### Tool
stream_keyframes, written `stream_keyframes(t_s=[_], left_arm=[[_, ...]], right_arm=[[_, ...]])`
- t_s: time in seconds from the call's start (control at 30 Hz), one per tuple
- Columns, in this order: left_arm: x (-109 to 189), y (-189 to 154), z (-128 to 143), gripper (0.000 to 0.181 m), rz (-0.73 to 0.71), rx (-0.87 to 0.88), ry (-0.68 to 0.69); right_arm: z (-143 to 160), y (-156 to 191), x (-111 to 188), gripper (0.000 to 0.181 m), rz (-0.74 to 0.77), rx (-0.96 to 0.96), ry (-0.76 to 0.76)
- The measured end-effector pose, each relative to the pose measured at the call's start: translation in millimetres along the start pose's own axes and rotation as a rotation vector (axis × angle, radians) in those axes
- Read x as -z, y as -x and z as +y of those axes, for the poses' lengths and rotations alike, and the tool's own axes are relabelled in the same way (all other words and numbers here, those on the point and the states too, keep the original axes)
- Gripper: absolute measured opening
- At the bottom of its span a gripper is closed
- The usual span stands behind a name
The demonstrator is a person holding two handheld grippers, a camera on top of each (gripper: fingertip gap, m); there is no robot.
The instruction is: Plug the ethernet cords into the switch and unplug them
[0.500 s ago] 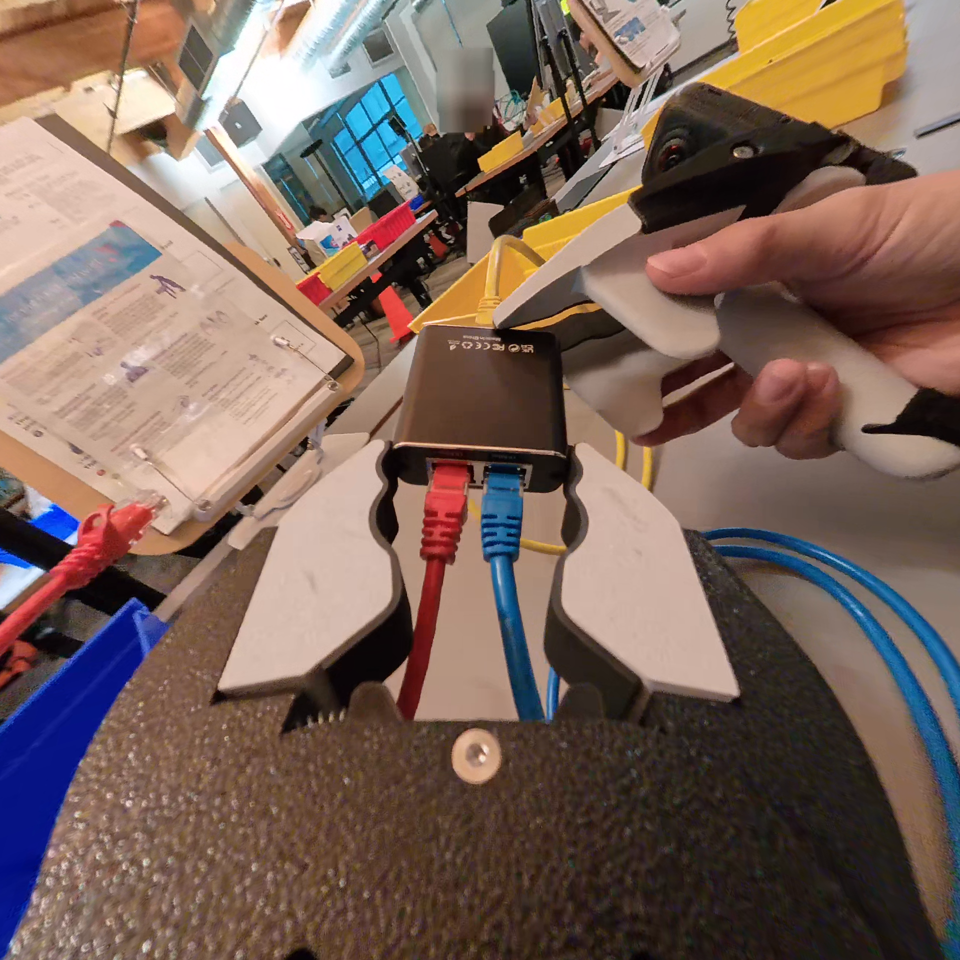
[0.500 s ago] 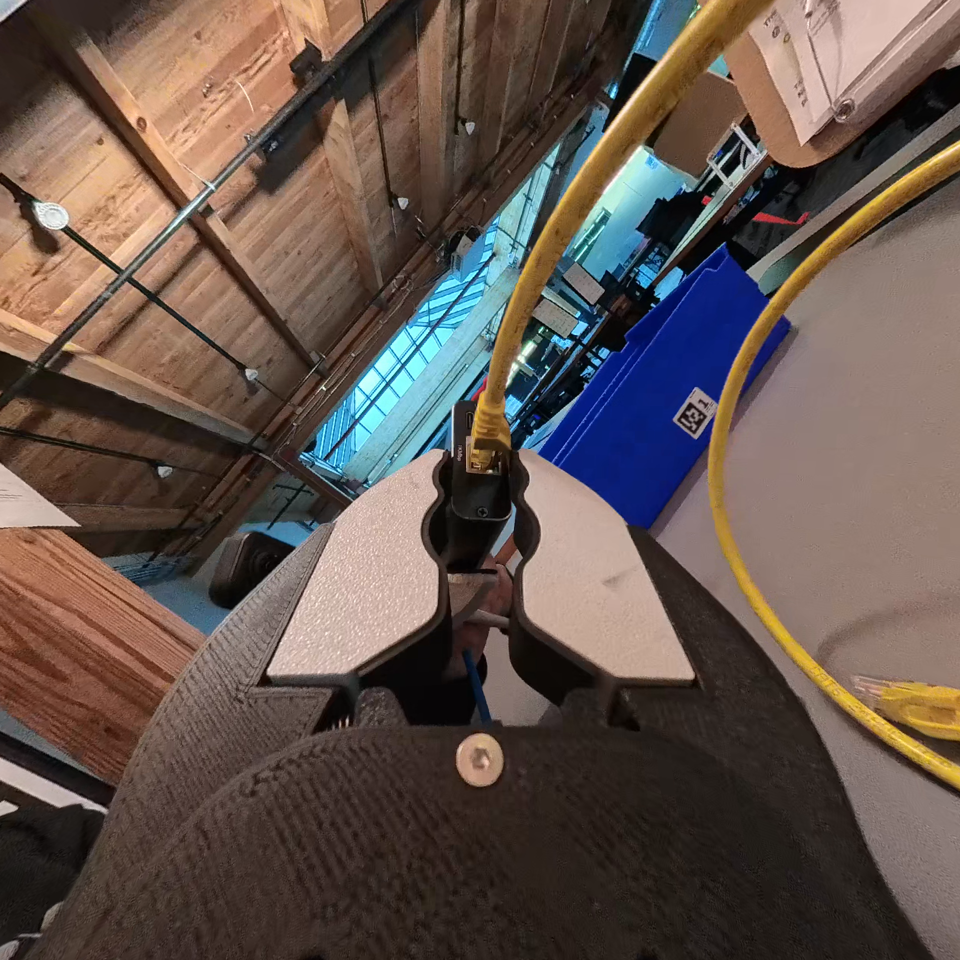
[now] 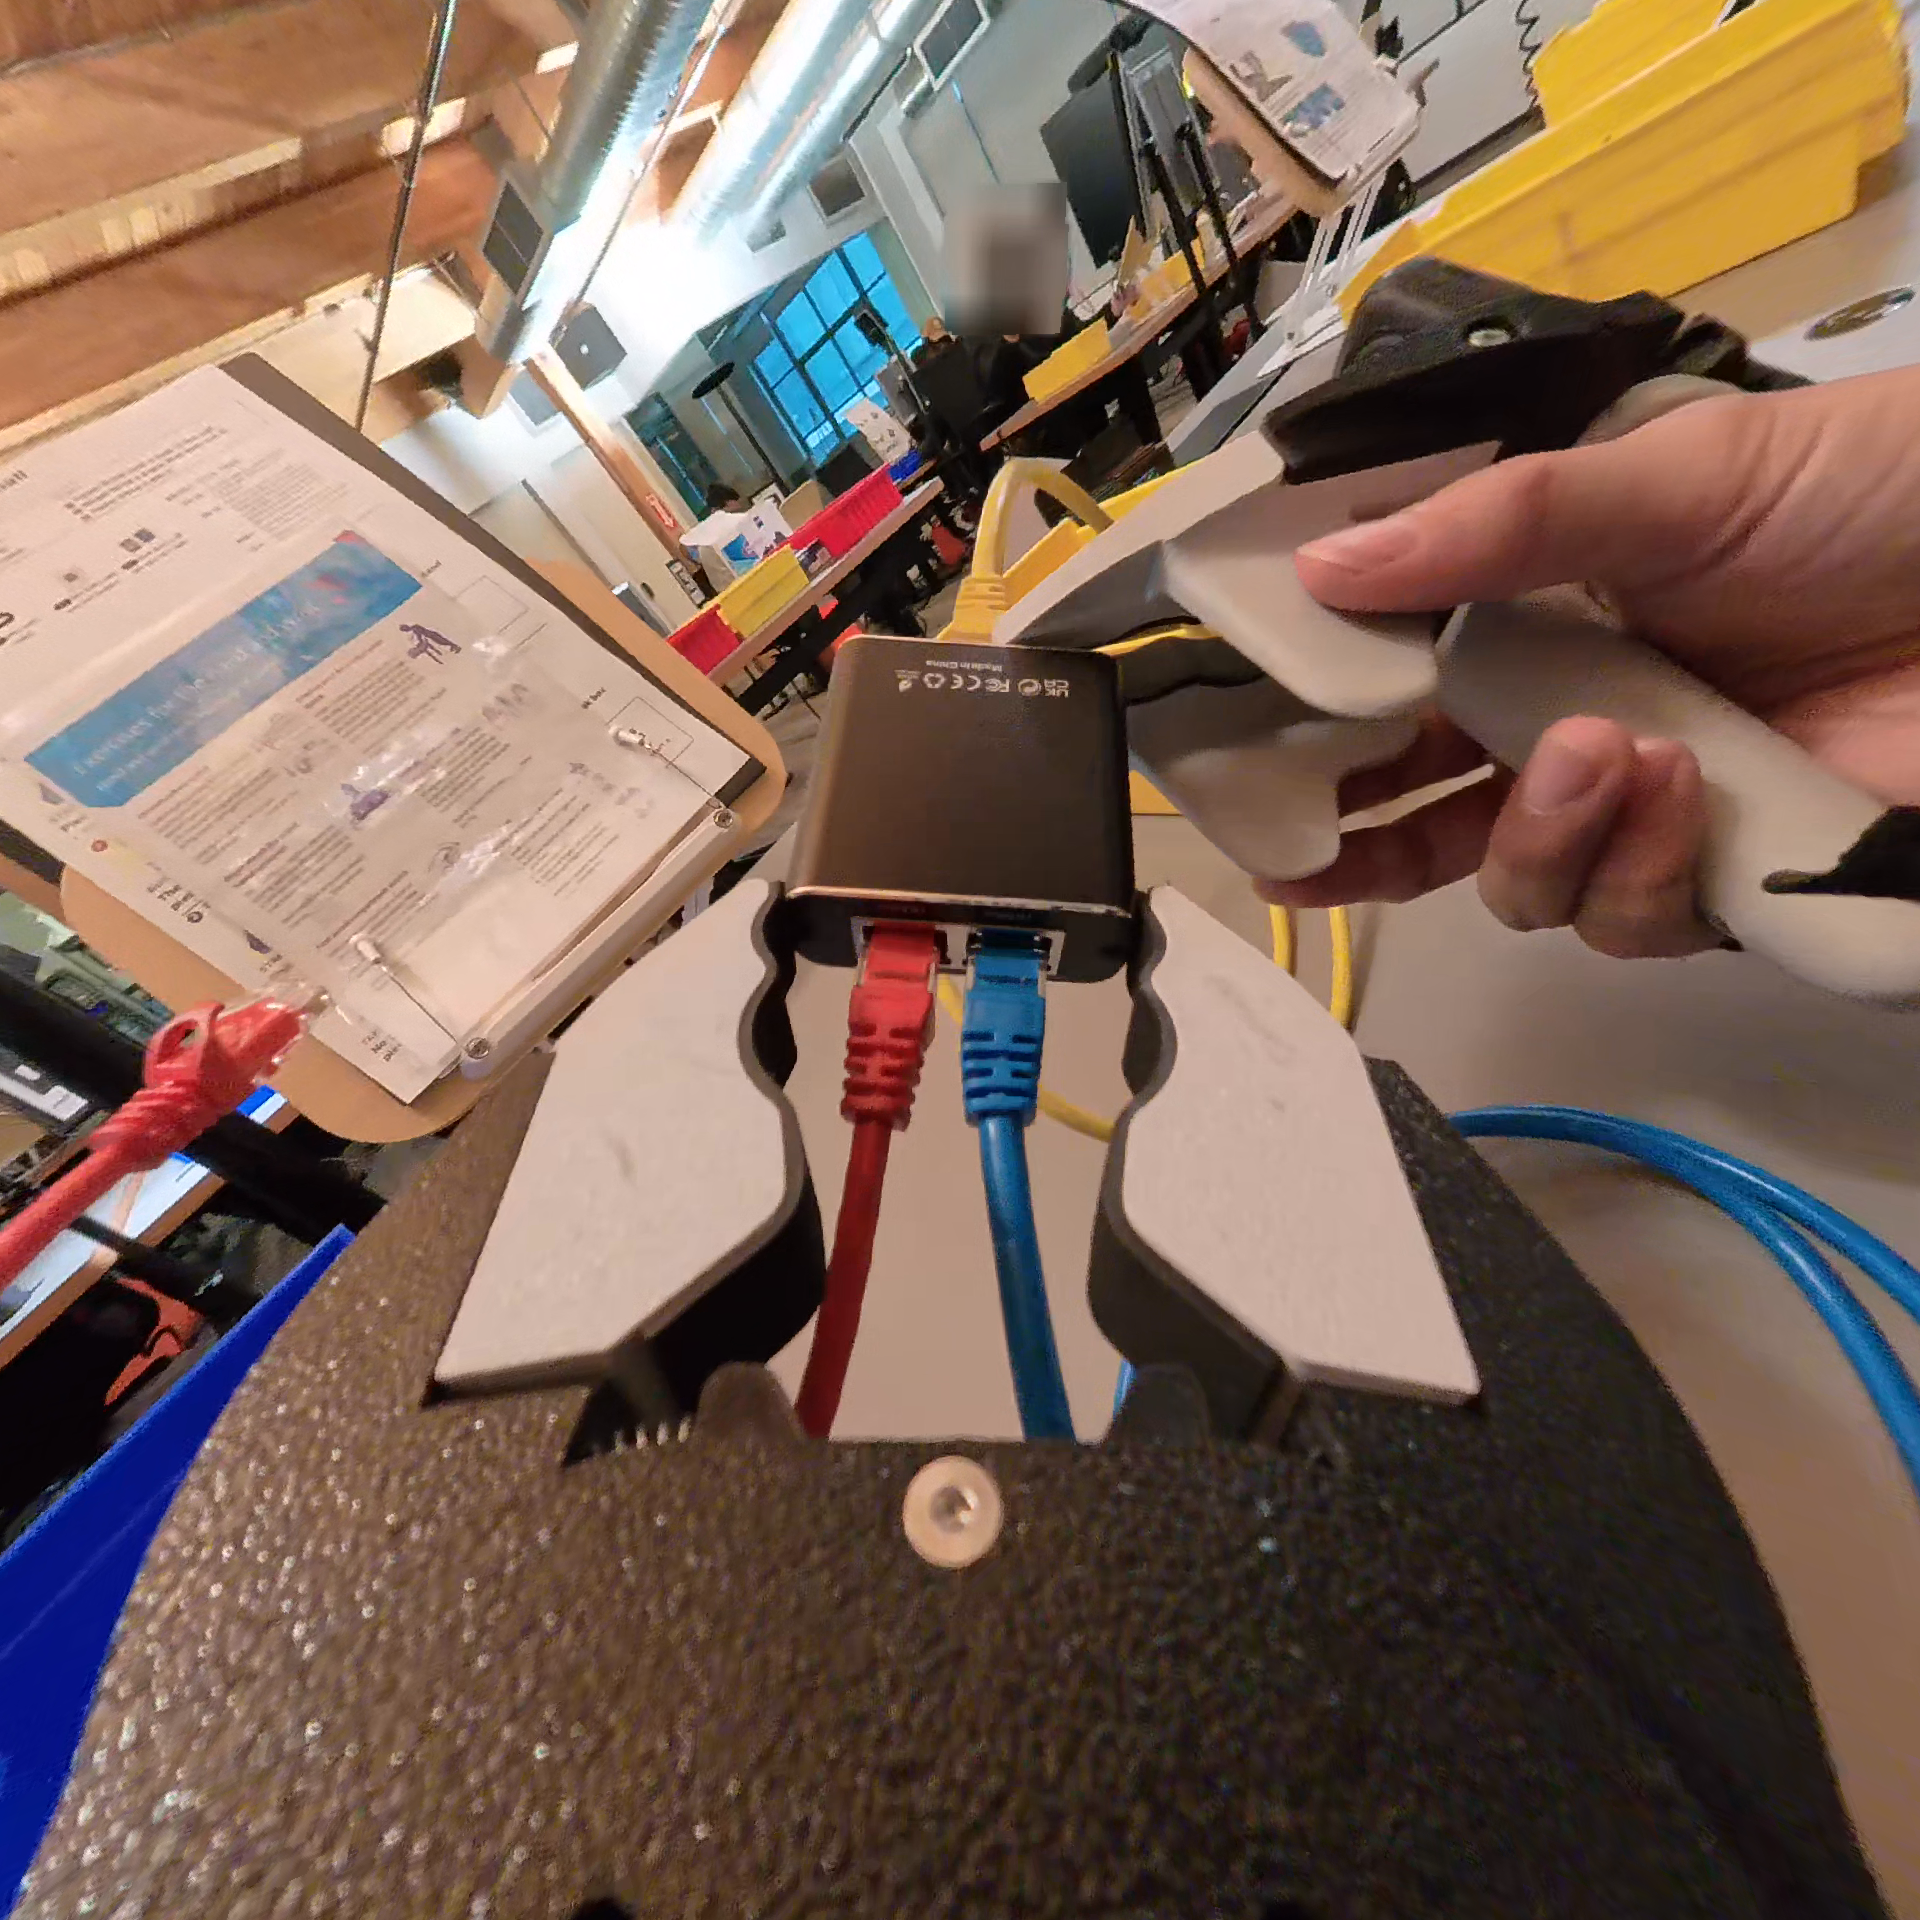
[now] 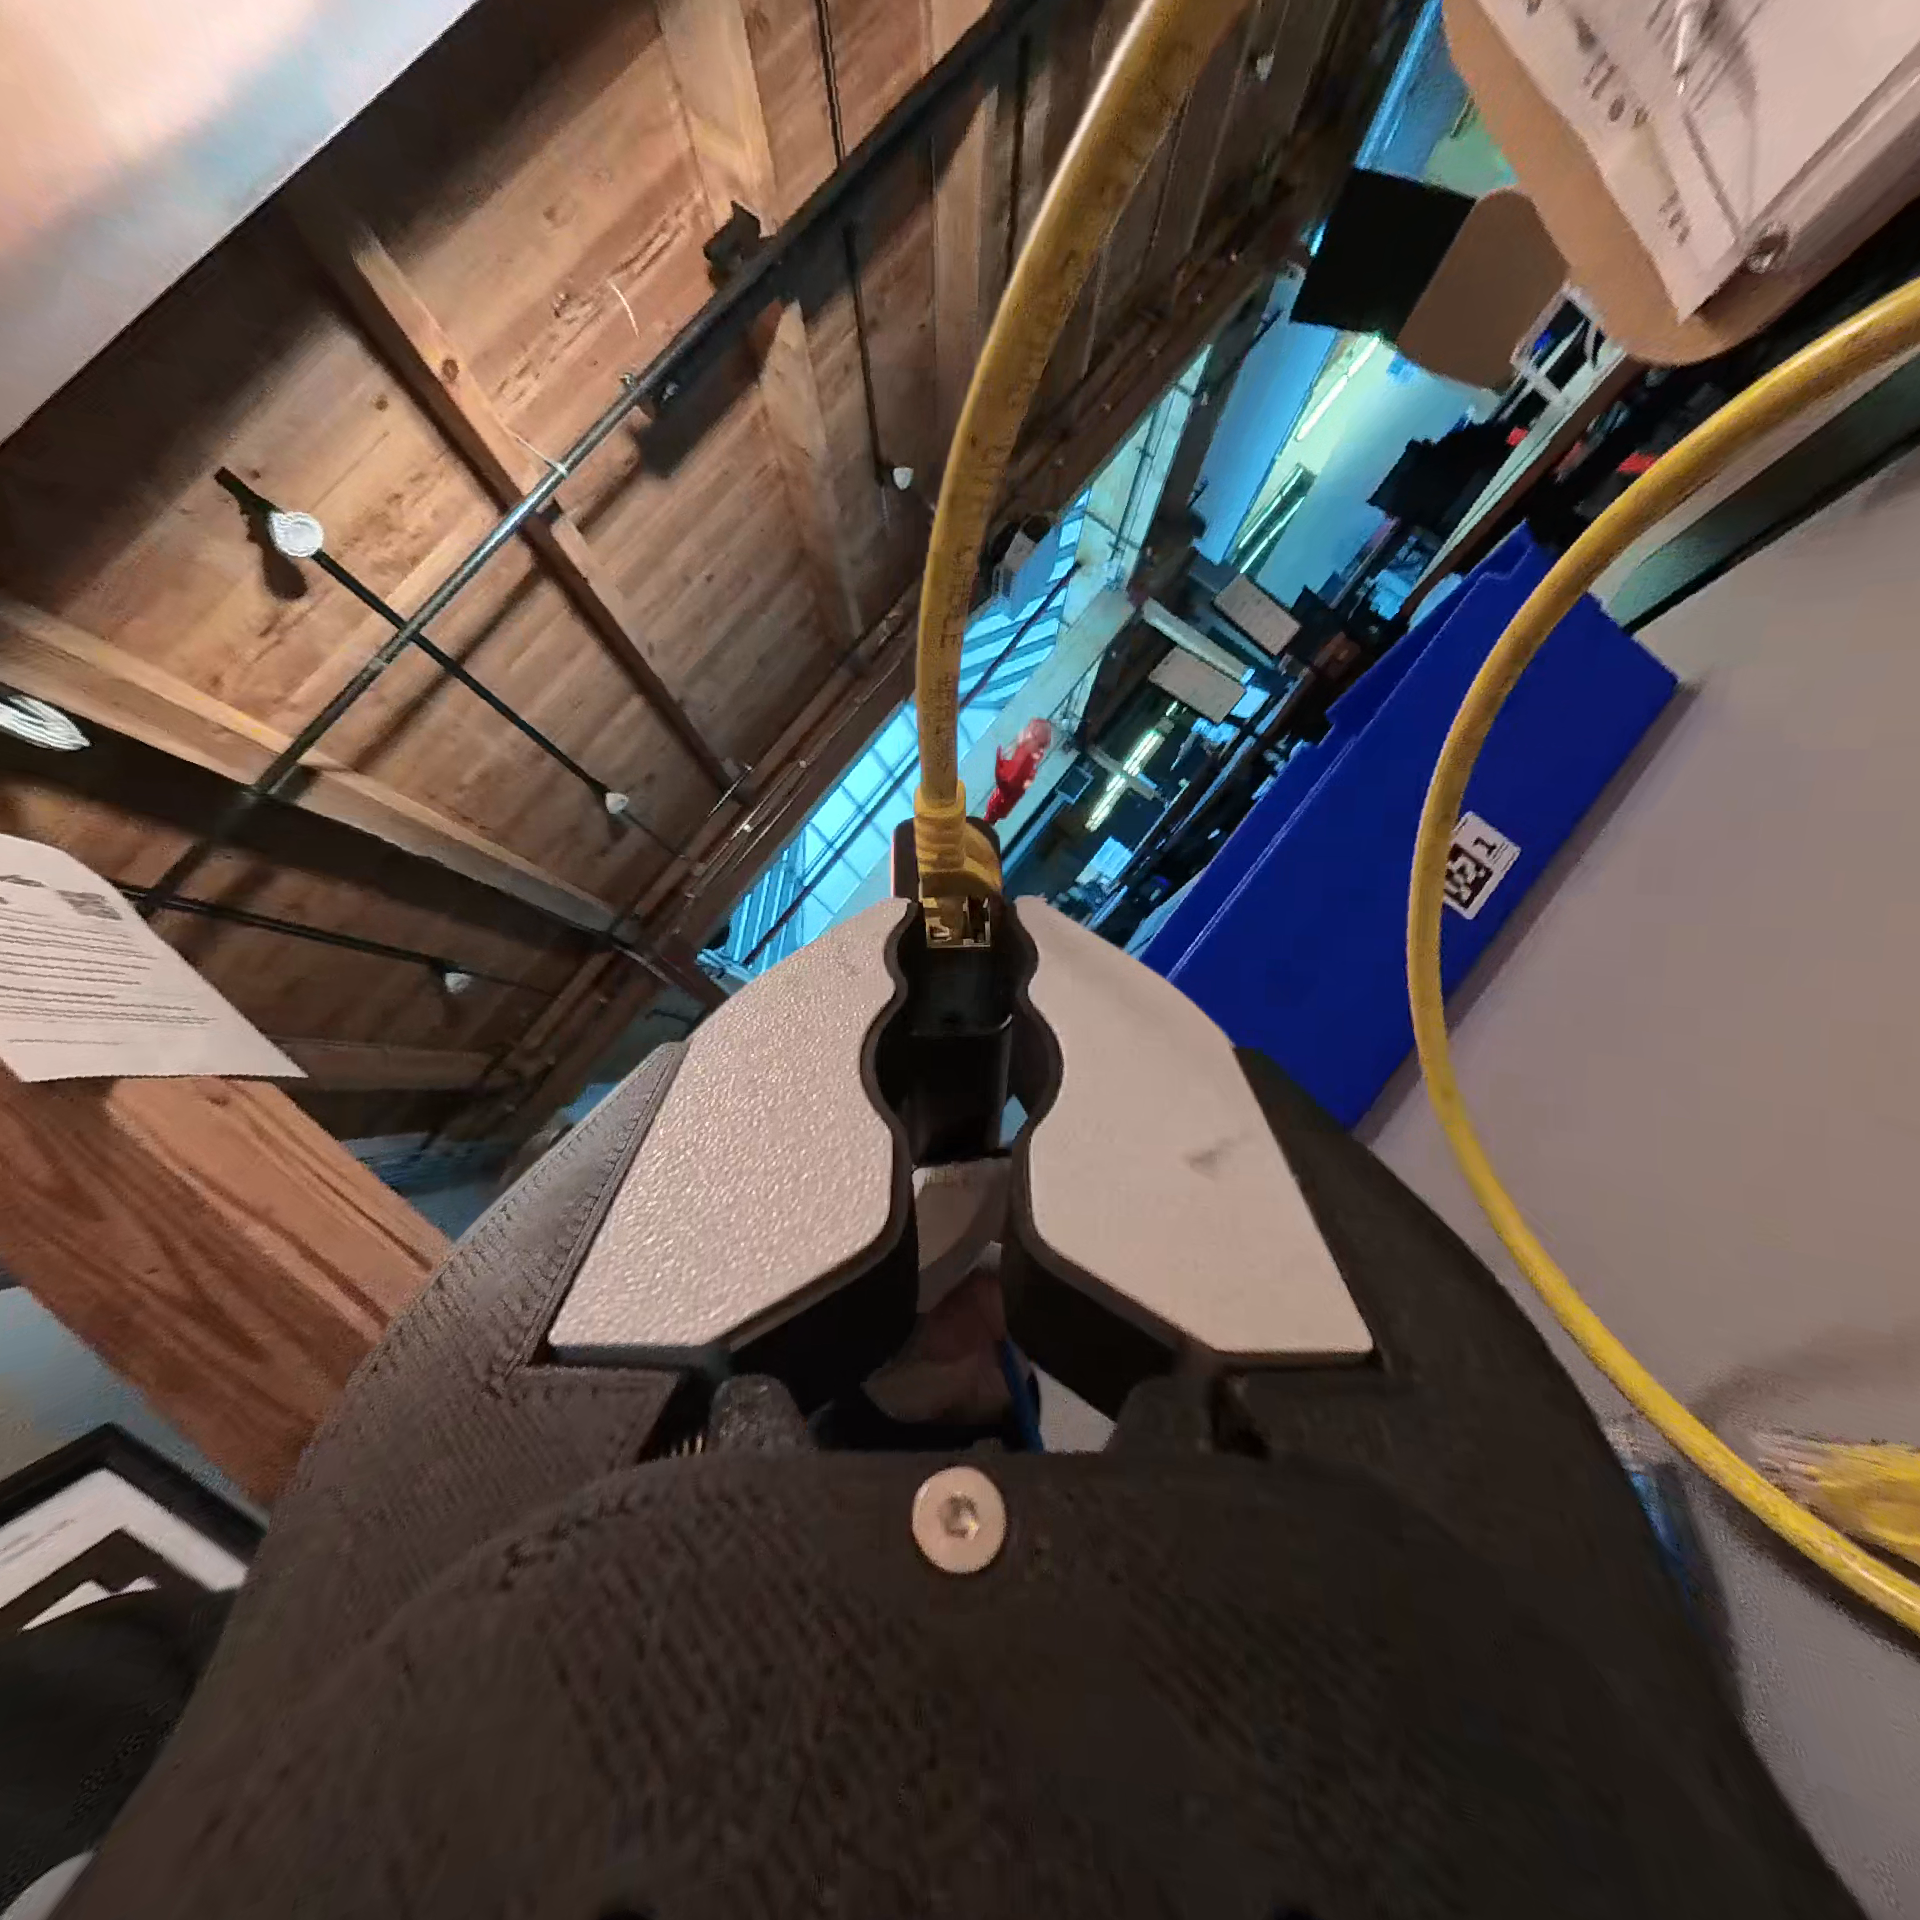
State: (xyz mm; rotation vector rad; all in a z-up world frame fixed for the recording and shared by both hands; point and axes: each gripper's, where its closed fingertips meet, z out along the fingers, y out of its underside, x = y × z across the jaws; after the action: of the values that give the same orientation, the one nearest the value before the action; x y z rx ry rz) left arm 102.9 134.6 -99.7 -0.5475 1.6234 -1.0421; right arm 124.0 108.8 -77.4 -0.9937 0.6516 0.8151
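Observation:
The black switch point(image 3: 966, 779) is held off the grey table point(image 3: 1579, 1049) between both grippers. My left gripper point(image 3: 961, 935) is shut on its near end, fingertips at its two corners. A red cord point(image 3: 888, 1029) and a blue cord point(image 3: 1003, 1029) are plugged into the two near ports and run back between my fingers. My right gripper point(image 4: 966, 920) is shut on the switch point(image 4: 951, 997), seen edge-on, at its far end. It also shows in the left wrist view point(image 3: 1070, 613). A yellow cord point(image 4: 945, 852) is plugged into that far end; it also shows in the left wrist view point(image 3: 982, 592).
A person's hand point(image 3: 1714, 582) holds the right gripper. A board with papers point(image 3: 343, 748) stands at left, with the red cord's loose end point(image 3: 208, 1049) beside it. A blue bin point(image 4: 1382, 914) sits at the table edge. The yellow cord's loose plug point(image 4: 1860, 1496) lies on the table. Yellow bins point(image 3: 1662, 177) stand behind.
Both grippers keep their hold on the switch. The right wrist view has tilted a little and is blurred at the edges. All three plugs stay in their ports.

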Motion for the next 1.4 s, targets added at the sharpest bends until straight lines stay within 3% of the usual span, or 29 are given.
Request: stream_keyframes(t_s=[0.5, 0.93, 1.1, 1.4], left_arm=[[-9, -7, 11, 0.061, -0.021, 0.018, 0.028], [-10, -6, 8, 0.061, -0.119, -0.102, 0.001], [-11, -7, 0, 0.061, -0.112, 0.002, -0.055], [-10, -6, -2, 0.061, -0.161, -0.020, -0.063]], right_arm=[[-1, -15, 6, 0.010, -0.013, -0.013, -0.061], [-2, -13, 8, 0.008, -0.069, 0.158, 0.038], [-6, -2, 7, 0.008, -0.062, 0.281, 0.071], [-7, 0, 5, 0.007, -0.056, 0.304, 0.076]])
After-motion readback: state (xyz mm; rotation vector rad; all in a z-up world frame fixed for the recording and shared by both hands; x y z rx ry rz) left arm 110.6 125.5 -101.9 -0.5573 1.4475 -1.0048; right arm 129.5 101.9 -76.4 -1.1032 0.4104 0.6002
